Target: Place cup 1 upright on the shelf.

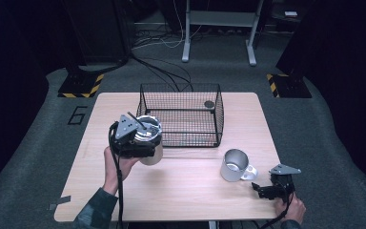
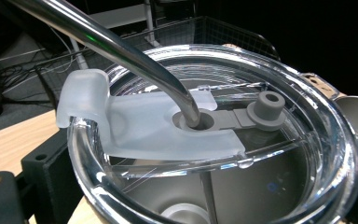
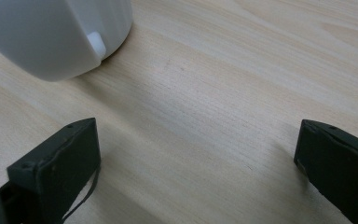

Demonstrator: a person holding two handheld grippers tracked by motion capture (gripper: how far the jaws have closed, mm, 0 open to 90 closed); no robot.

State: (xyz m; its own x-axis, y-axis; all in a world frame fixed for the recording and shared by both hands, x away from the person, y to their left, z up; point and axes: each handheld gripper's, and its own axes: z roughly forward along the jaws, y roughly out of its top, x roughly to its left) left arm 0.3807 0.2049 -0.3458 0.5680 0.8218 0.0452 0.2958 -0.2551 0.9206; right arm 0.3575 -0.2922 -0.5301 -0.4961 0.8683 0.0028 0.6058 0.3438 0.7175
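- The left gripper (image 1: 140,143) holds a steel tumbler (image 1: 150,138) above the table (image 1: 181,186), just in front of the basket's near left corner; its jaws are clamped on the tumbler's side.
- A clear lid (image 2: 307,116) sits on the tumbler, and a bent metal straw (image 2: 121,51) goes down through a hole in the lid's frosted flap (image 2: 135,126).
- Beside that hole a small grey plug (image 2: 266,108) stands up from the lid.
- Through the lid the tumbler's inside shows grey metal; whether it holds any liquid I cannot tell.
- The wire basket (image 1: 181,114) stands on the far middle of the table, and a small dark round thing (image 1: 209,103) lies in its far right corner.
- A metal mug (image 1: 236,165) stands upright on the right part of the table, its handle toward the right gripper; its mouth is open and the inside looks bare.
- The right gripper (image 1: 267,189) rests low near the table's front right corner, close to the mug's handle but apart from it.
- In the right gripper view its jaws stand wide with only bare wood between them, and the mug's pale wall (image 3: 51,32) fills the upper left.
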